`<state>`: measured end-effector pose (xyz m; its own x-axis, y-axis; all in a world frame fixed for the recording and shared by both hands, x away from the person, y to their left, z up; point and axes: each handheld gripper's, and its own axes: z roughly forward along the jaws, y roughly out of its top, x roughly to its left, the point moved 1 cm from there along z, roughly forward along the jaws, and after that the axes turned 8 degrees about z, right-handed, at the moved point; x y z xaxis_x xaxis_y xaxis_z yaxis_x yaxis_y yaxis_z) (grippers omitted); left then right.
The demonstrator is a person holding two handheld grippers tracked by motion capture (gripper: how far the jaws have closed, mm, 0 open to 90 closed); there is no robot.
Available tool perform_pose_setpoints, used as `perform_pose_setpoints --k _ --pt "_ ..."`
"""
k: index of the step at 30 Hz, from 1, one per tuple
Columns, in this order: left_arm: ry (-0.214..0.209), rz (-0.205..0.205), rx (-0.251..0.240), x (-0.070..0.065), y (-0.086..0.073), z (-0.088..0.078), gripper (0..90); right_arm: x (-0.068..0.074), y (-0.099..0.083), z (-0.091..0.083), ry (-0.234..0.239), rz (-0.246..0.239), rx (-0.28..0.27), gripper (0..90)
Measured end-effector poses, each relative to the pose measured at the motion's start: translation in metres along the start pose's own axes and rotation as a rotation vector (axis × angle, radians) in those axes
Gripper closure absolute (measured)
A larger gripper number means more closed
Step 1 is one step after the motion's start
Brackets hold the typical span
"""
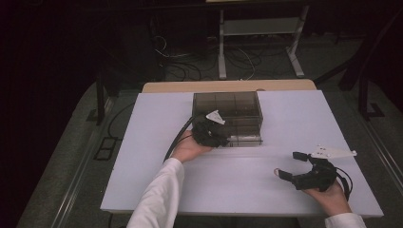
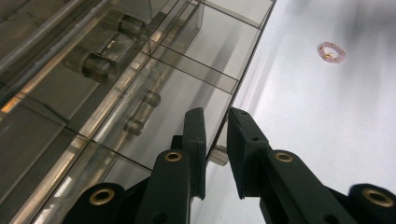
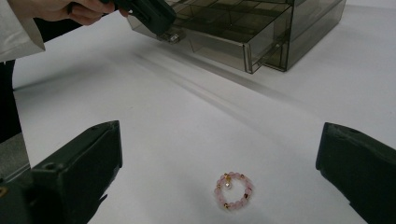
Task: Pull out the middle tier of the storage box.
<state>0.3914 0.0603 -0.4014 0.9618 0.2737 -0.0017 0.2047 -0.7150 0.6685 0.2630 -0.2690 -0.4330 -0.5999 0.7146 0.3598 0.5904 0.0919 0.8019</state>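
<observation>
A smoked clear drawer box (image 1: 235,110) stands at the far middle of the white table (image 1: 142,156). Its bottom drawer (image 1: 244,139) is pulled out a little. My left gripper (image 1: 224,139) is at the drawer's front, and its jaws (image 2: 215,116) are shut on the small clear handle (image 2: 218,157). The right gripper view shows that grip at the handle (image 3: 173,36). A pink bead ring (image 3: 232,190) with a gold charm lies flat on the table. My right gripper (image 1: 289,165) stands open near the front right, with the ring (image 2: 332,51) just ahead, between its wide jaws.
The open drawer (image 3: 219,28) is split into several compartments. A wooden strip (image 1: 228,86) edges the table's far side. Cables and a white stand (image 1: 259,28) lie on the floor beyond. A white sleeve (image 1: 159,194) reaches in from the bottom.
</observation>
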Motion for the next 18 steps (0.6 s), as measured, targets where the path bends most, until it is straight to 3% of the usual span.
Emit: perform_pose_setpoints --k 18 --pt "-0.02 -0.004 -0.017 -0.0098 -0.0053 0.0002 75.5 -0.0007 0.0003 0.0004 0.003 0.003 -0.003 0.1"
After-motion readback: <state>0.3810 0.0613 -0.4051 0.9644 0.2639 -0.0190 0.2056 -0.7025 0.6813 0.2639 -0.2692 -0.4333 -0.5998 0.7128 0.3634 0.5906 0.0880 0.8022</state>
